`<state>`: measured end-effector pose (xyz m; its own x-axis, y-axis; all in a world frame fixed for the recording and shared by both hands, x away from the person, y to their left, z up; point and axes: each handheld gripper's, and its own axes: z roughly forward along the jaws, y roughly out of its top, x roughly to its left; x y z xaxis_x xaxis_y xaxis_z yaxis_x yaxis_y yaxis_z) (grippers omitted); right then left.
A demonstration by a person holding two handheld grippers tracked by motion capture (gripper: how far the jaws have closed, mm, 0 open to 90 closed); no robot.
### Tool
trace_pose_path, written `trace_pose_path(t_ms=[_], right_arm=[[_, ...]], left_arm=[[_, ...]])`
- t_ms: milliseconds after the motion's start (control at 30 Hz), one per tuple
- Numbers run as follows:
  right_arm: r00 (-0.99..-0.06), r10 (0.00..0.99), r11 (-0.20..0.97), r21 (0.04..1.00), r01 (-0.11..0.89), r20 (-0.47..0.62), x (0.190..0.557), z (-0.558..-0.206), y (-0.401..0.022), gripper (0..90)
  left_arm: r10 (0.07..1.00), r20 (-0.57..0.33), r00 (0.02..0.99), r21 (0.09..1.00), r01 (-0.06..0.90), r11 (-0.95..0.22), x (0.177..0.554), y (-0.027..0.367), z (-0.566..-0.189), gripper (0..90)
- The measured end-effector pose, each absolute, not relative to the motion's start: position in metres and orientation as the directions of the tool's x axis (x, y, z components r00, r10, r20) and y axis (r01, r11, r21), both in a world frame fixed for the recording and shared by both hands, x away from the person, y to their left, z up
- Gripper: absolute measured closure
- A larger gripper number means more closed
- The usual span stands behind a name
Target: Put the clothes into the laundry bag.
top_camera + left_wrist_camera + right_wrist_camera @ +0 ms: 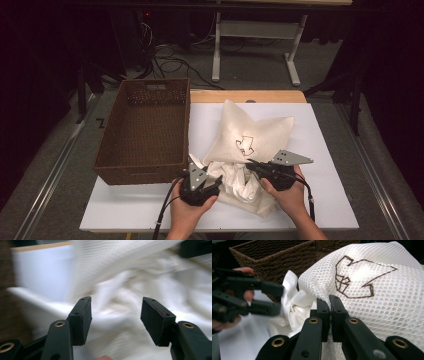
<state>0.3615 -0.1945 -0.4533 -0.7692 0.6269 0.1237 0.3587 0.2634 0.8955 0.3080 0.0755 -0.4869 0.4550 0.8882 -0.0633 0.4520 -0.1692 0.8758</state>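
The right gripper (329, 315) pinches the mesh laundry bag (372, 302) firmly. The left gripper (115, 315) stands half open, holding nothing, near the white cloth (294, 305).

One mesh laundry bag (250, 135), one white garment (240, 182), one wicker basket (145, 130), two grippers, left gripper (212, 182), right gripper (250, 164)

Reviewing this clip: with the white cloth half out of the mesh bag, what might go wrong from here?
1. The left gripper stands open with nothing between its pads, so the white cloth may slide back out of the mesh bag.
2. The right gripper pinches only the bag's thin mesh edge; that hold could slip and let the opening sag shut.
3. The wicker basket sits close beside the left gripper, which might knock against it.
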Motion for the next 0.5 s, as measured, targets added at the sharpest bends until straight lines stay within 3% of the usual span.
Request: trace_pose_path(t_ms=[100, 200, 333, 500], right_arm=[[-0.769, 0.627, 0.263, 0.895, 0.359, 0.125, 0.362, -0.454, -0.194, 88.4], [-0.770, 0.625, 0.265, 0.895, 0.360, 0.125, 0.362, -0.454, -0.193, 88.4], [-0.770, 0.625, 0.265, 0.894, 0.361, 0.126, 0.362, -0.454, -0.194, 88.4], [-0.772, 0.623, 0.268, 0.893, 0.361, 0.125, 0.362, -0.455, -0.194, 88.4]], left_arm=[[0.926, -0.039, 0.375, 0.857, 0.489, -0.162, 0.306, 0.087, -0.489, 41.0], [0.911, -0.078, 0.404, 0.822, 0.544, -0.171, 0.310, 0.084, -0.495, 40.2], [0.888, -0.113, 0.446, 0.825, 0.540, -0.166, 0.312, 0.072, -0.495, 40.1], [0.900, -0.151, 0.409, 0.824, 0.555, -0.115, 0.321, 0.066, -0.489, 42.6]])
